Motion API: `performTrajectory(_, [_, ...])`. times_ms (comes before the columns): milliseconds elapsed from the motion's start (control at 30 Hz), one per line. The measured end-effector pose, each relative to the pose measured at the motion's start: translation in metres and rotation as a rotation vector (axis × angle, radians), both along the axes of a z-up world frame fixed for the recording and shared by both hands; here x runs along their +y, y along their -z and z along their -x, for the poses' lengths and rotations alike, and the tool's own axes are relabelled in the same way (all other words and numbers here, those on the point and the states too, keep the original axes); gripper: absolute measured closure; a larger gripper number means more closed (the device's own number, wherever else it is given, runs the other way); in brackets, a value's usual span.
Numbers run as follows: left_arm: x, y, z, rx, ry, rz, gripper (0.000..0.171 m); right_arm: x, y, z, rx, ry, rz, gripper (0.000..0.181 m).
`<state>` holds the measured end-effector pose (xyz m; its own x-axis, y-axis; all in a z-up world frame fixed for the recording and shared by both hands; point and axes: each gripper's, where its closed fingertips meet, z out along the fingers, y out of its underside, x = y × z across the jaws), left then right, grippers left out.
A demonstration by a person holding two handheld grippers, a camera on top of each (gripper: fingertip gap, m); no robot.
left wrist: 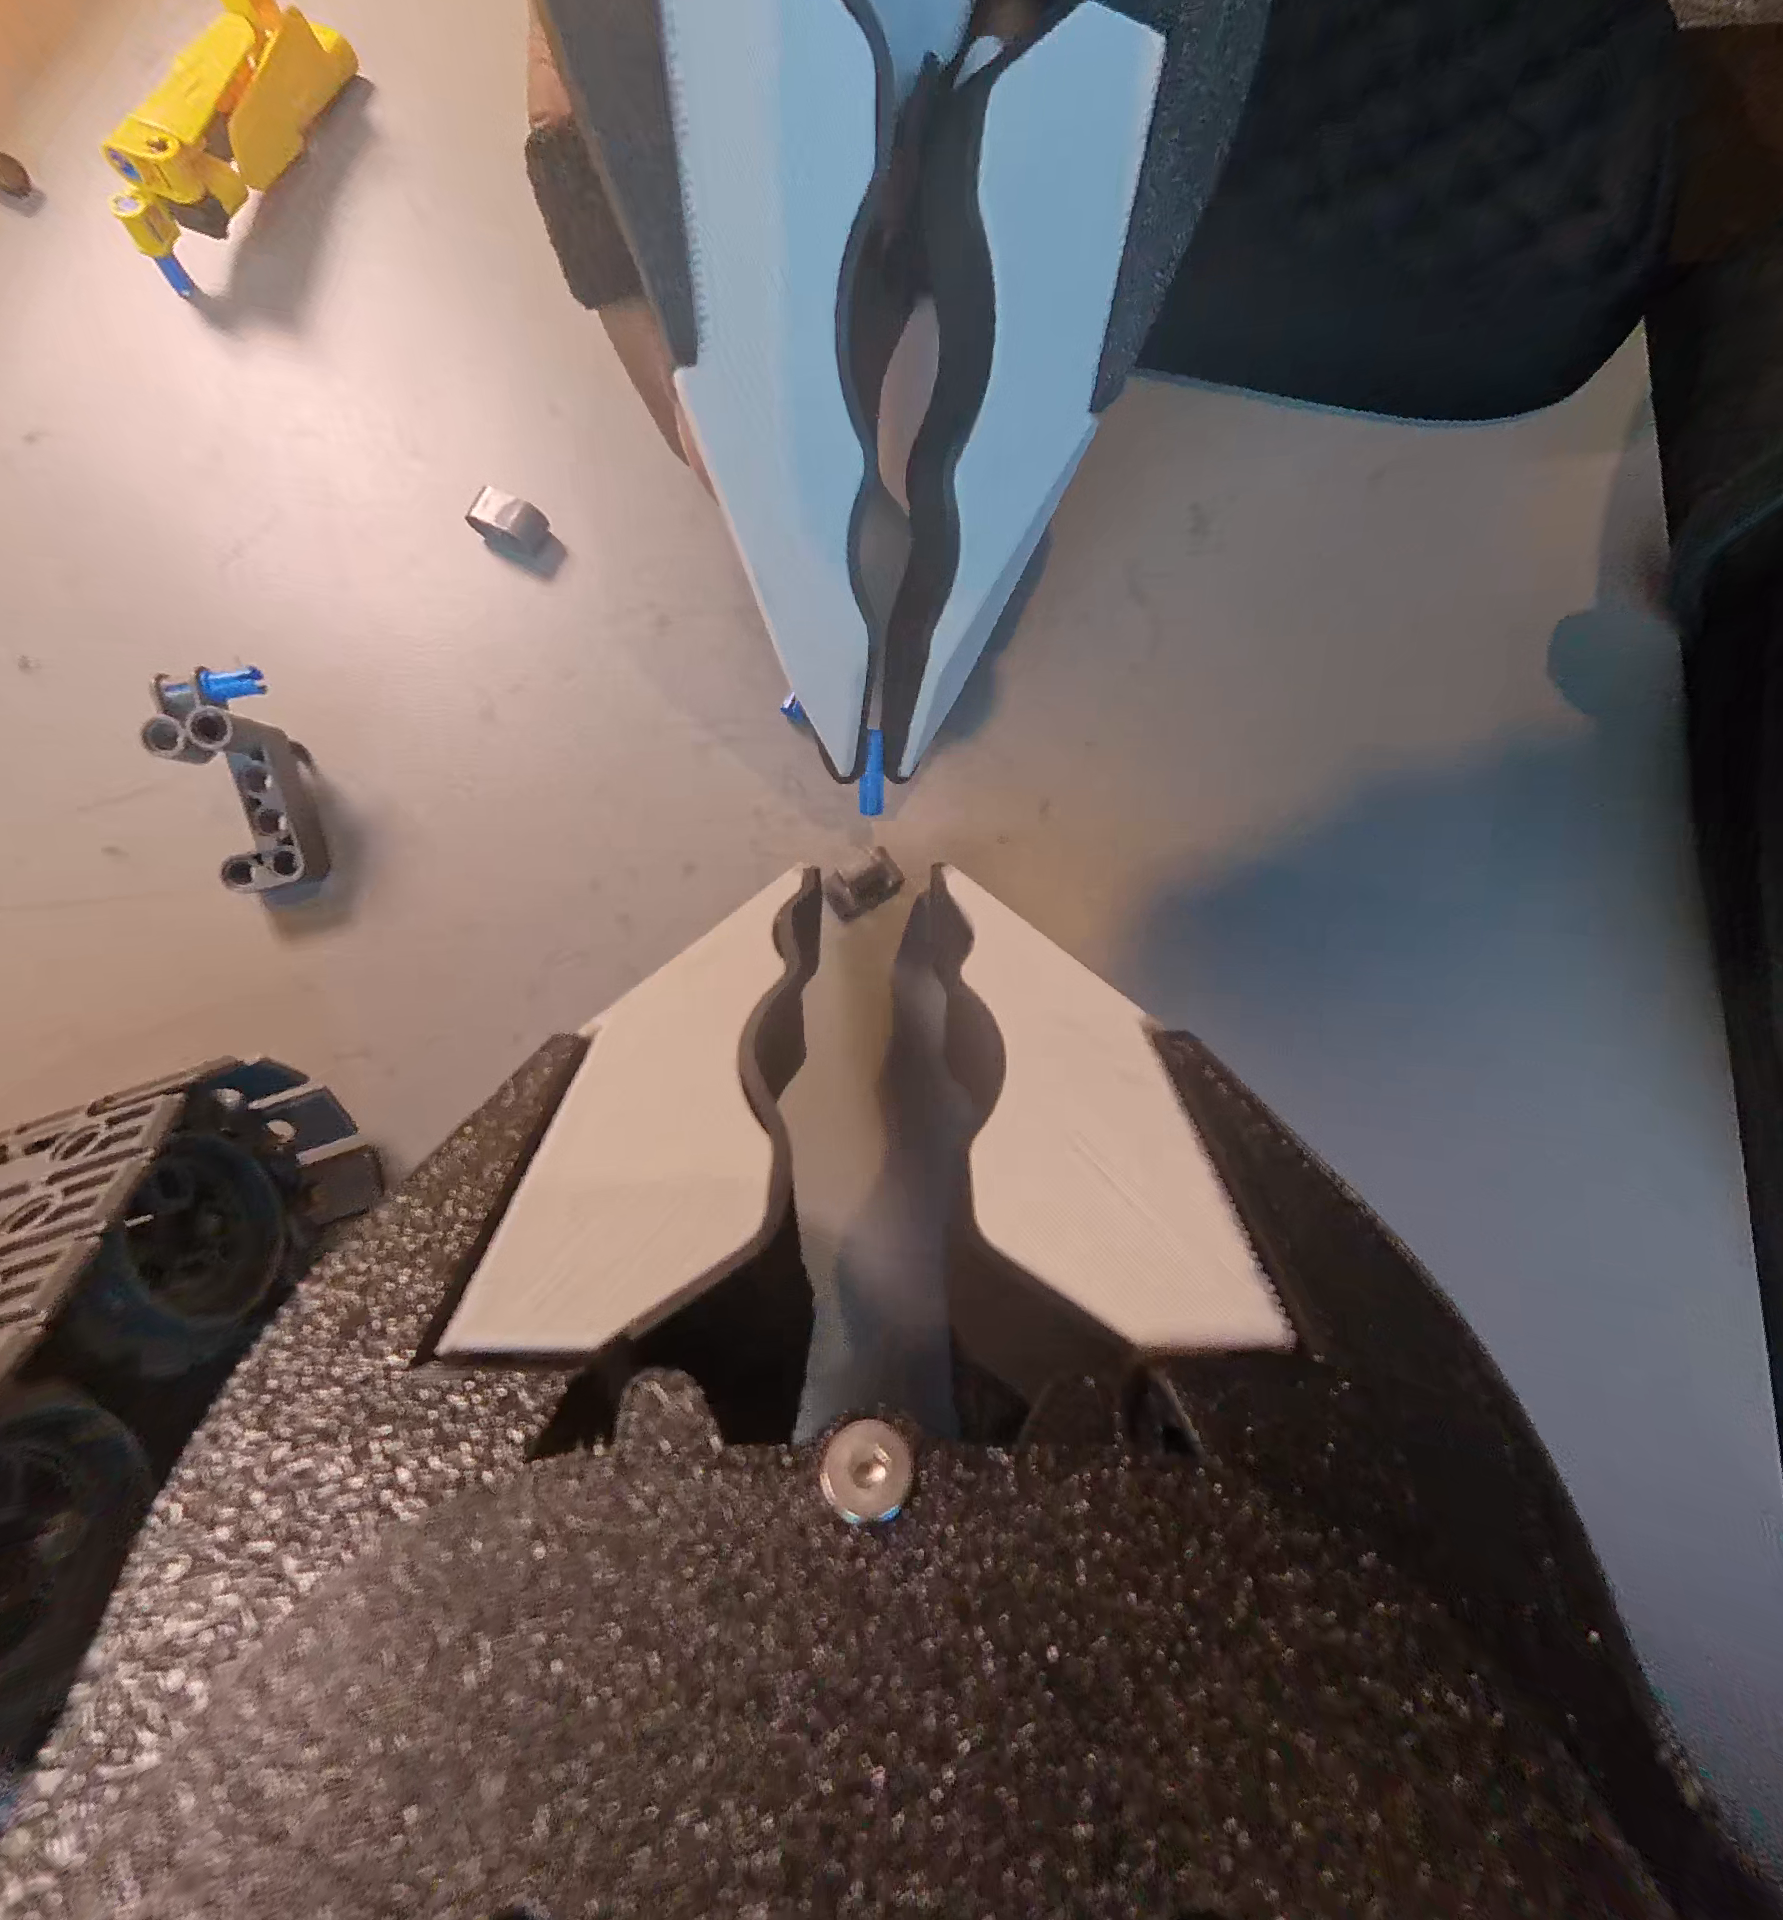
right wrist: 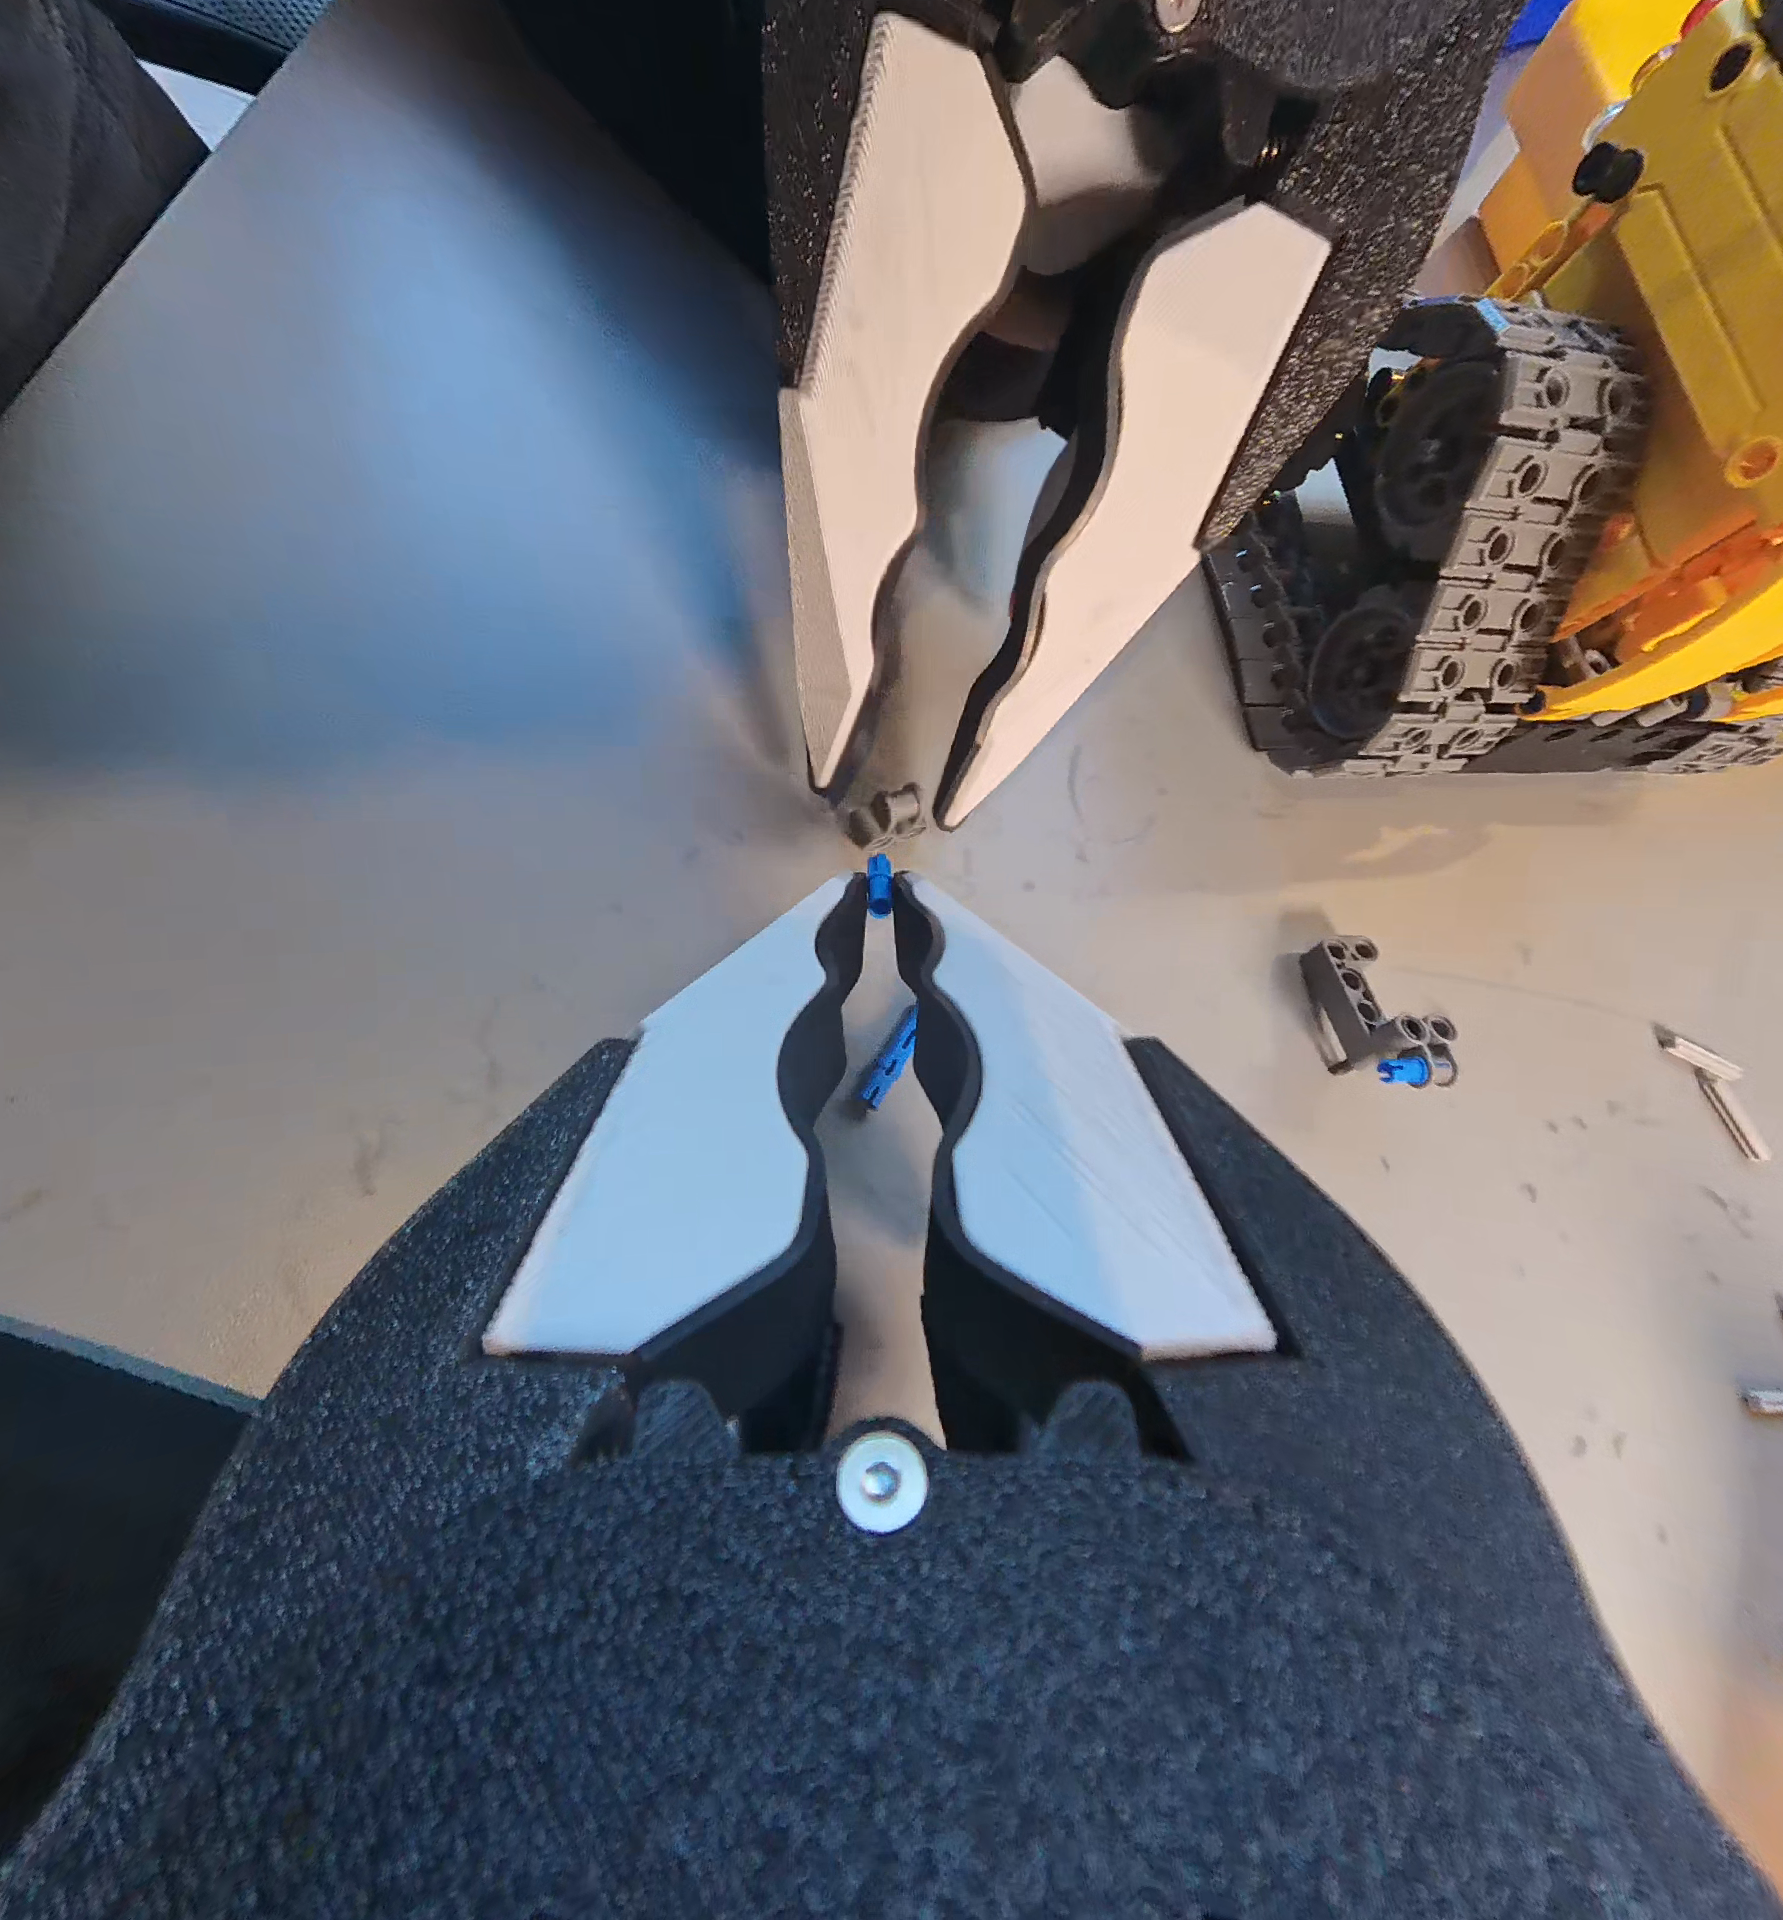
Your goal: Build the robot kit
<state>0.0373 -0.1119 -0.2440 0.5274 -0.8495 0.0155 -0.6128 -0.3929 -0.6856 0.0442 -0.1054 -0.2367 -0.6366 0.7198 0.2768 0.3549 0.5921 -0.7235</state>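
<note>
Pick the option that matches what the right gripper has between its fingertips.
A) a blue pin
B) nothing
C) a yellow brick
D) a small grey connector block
A: the right gripper is shut on a blue pin that sticks out past its tips, pointing at the small grey piece at the tips of the left gripper.

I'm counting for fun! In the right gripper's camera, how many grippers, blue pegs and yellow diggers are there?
Grippers: 2 (left gripper, right gripper)
Blue pegs: 3
Yellow digger: 1
Total: 6
</note>
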Motion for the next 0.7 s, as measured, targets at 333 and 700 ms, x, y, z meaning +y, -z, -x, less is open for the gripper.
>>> performTrajectory(333, [0.001, 0.000, -0.002, 0.028, 0.246, -0.028, 0.154, 0.000, -0.005, -0.002, 0.021, -0.009, 0.031, 0.177])
performTrajectory(700, [-0.005, 0.007, 0.000, 0.043, 0.212, -0.033, 0.163, 0.003, -0.018, -0.003, 0.083, 0.012, 0.104, 0.176])
